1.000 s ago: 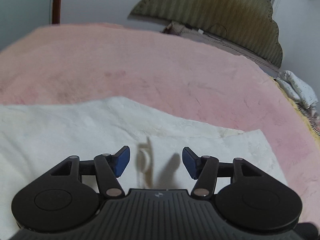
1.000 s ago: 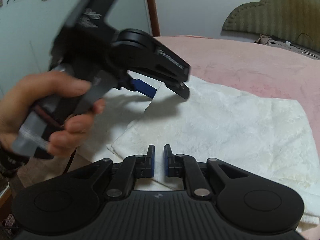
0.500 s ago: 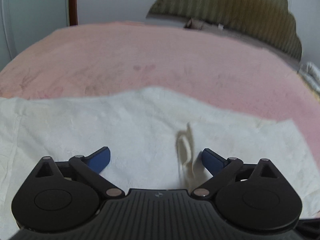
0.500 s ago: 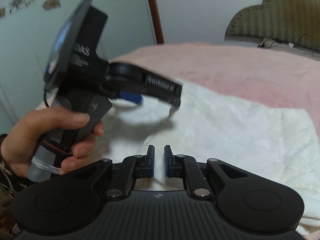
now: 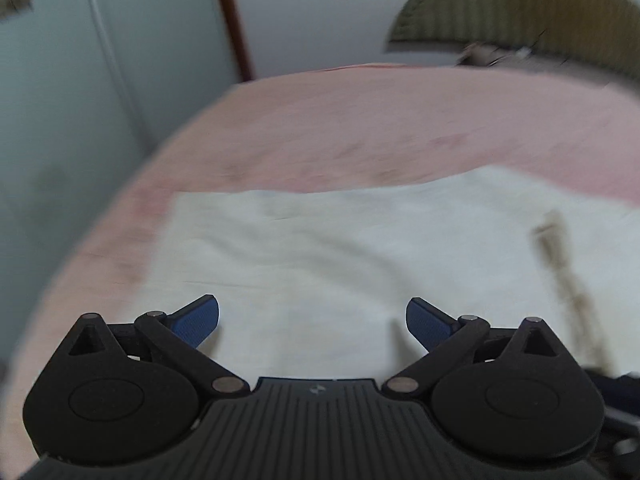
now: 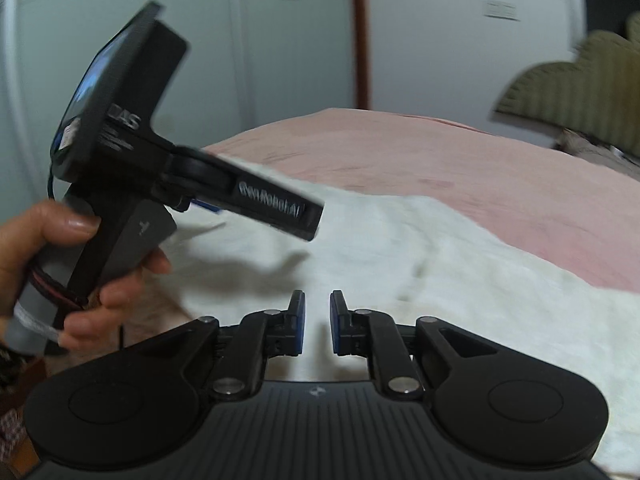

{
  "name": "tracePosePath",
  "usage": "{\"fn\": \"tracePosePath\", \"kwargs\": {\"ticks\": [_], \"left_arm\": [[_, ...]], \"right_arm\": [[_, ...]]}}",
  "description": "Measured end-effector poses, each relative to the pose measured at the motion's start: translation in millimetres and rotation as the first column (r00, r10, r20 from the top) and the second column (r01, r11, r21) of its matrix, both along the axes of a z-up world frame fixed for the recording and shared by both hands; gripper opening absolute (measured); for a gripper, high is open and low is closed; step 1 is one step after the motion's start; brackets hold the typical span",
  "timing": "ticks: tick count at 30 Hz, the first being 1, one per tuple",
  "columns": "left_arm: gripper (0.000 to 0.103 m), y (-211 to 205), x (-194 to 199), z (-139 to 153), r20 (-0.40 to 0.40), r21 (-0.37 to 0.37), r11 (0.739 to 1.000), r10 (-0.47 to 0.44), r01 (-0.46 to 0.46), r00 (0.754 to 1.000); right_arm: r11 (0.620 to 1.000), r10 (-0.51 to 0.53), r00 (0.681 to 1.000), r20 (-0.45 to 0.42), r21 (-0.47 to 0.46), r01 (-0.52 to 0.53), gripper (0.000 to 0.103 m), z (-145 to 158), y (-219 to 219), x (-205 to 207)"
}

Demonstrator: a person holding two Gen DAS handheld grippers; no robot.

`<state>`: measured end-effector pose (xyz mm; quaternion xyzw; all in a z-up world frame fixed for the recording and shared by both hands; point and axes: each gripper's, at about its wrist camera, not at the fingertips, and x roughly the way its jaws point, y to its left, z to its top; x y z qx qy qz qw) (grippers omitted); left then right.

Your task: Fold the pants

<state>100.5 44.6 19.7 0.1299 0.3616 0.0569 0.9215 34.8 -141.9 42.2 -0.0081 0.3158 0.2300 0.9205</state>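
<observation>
A person's hand [image 6: 80, 264] at the left edge of the bed holds the left gripper [image 5: 312, 320], its jaws opening wide with nothing between them, above the white pants [image 5: 340, 264], which lie flat on the pink bedspread [image 5: 380, 120]. To its right, the right gripper [image 6: 317, 322] is starting to part its nearly pressed-together jaws; no cloth sits between the pads. With neither tool pinching fabric, the soft, thick garment could slump or spring open along its fold, and a hasty regrasp might catch only the top layer and drag it askew.
</observation>
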Motion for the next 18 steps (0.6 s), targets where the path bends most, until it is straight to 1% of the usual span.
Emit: {"fn": "tracePosePath", "kwargs": {"ticks": [1, 2, 3, 5, 7, 9, 10, 11, 13, 15, 17, 18], "left_arm": [[0.102, 3, -1, -4, 0.0, 0.056, 0.998, 0.029, -0.029, 1.0], [0.102, 7, -1, -6, -0.008, 0.09, 0.995, 0.053, -0.052, 0.999], [0.103, 10, 0, -9, -0.018, 0.103, 0.993, 0.068, -0.066, 0.998], [0.103, 20, -2, -10, -0.018, 0.069, 0.995, 0.08, -0.078, 0.997], [0.103, 26, -2, -8, -0.016, 0.04, 0.995, 0.095, -0.094, 0.995], [0.103, 30, -2, -7, -0.014, 0.032, 0.994, 0.107, -0.106, 0.994], [0.103, 30, -2, -7, -0.013, 0.029, 0.994, 0.109, -0.109, 0.994], [0.103, 28, -2, -8, -0.013, 0.025, 0.994, 0.111, -0.11, 0.994], [0.103, 26, -1, -9, -0.013, 0.02, 0.993, 0.115, -0.115, 0.993], [0.102, 25, 0, -9, -0.013, 0.018, 0.993, 0.116, -0.115, 0.993], [0.102, 23, 0, -9, -0.011, 0.018, 0.994, 0.111, -0.111, 0.994], [0.102, 22, 0, -8, -0.009, 0.018, 0.994, 0.109, -0.109, 0.994]], "right_arm": [[1.0, 0.011, 1.0, -0.006, -0.001, -0.011, 0.013, -1, 5, 2], [1.0, 0.018, 1.0, -0.008, -0.002, -0.018, 0.013, -2, 9, 3], [1.0, 0.02, 1.0, -0.009, -0.003, -0.02, 0.013, -2, 11, 5], [1.0, 0.015, 1.0, -0.012, 0.002, -0.015, 0.013, -2, 12, 7], [1.0, -0.012, 1.0, -0.013, 0.016, 0.012, 0.013, -1, 9, 11], [0.997, -0.066, 0.998, -0.014, 0.037, 0.067, 0.026, 1, 3, 11], [0.992, -0.114, 0.993, -0.007, 0.049, 0.114, 0.046, 1, -1, 12], [0.985, -0.164, 0.986, 0.008, 0.059, 0.163, 0.072, 1, -7, 12], [0.964, -0.26, 0.964, 0.055, 0.066, 0.257, 0.092, 3, -21, 13], [0.943, -0.33, 0.941, 0.074, 0.059, 0.326, 0.095, 2, -35, 16], [0.918, -0.396, 0.917, 0.054, 0.05, 0.394, 0.103, -1, -49, 21], [0.904, -0.428, 0.903, 0.043, 0.05, 0.426, 0.103, -4, -56, 22]]}}
